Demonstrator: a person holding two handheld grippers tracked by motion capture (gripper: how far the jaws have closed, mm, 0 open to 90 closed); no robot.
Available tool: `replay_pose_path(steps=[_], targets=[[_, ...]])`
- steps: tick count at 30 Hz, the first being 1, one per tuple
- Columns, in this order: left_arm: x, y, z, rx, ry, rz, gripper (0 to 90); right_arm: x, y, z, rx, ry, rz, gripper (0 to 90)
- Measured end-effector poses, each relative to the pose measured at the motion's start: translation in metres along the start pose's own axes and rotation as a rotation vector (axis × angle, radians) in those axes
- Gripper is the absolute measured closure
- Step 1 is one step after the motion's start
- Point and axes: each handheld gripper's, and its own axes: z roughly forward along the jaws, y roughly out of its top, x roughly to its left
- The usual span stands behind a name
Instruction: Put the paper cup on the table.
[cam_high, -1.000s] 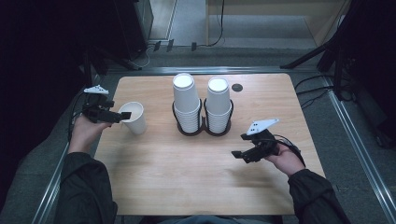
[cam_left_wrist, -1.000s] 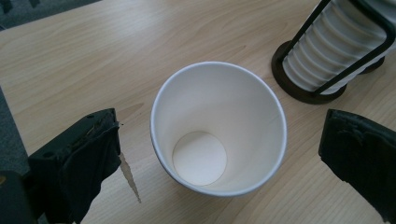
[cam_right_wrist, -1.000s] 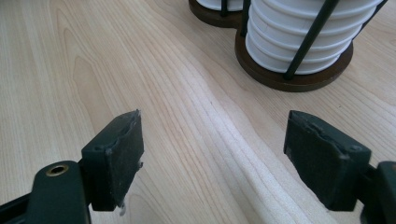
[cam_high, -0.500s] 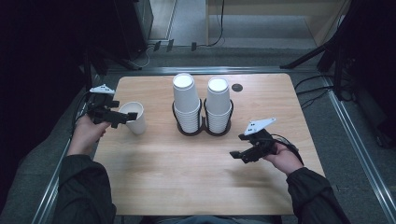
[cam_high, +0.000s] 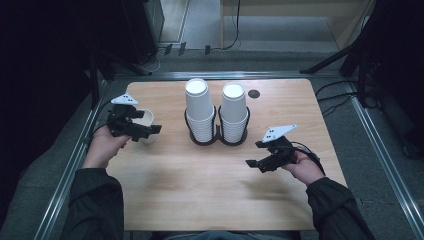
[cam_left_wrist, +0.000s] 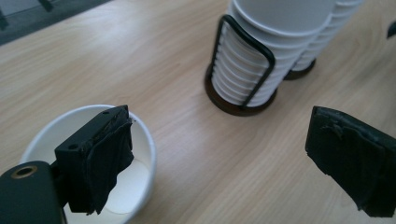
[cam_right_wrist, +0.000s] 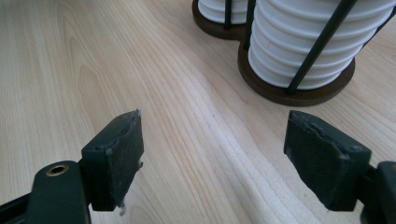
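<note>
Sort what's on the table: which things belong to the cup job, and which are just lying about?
In the job: single paper cup under the left gripper; two cup stacks in the black wire holder; right gripper, open.
Lying about: dark round spot on the table.

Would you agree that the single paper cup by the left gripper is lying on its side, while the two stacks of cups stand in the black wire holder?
Not quite: the single paper cup stands upright, mouth up, as the left gripper view shows, with one jaw of the left gripper over its rim. The two stacks of cups do stand in the black wire holder.
</note>
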Motion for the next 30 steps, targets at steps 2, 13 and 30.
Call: replay_pose_path(steps=[2, 13, 30], targets=[[-0.004, -0.001, 0.004, 0.015, 0.001, 0.01, 7.8, -0.001, 0.001, 0.0, -0.006, 0.011, 0.027, 20.0], [-0.034, -0.012, 0.03, 0.026, -0.024, 0.045, 7.8, -0.004, 0.003, -0.003, -0.016, -0.005, 0.011, 19.9], [-0.085, -0.018, 0.071, 0.074, -0.083, 0.141, 7.8, -0.003, 0.005, -0.003, -0.021, -0.008, 0.006, 19.9]])
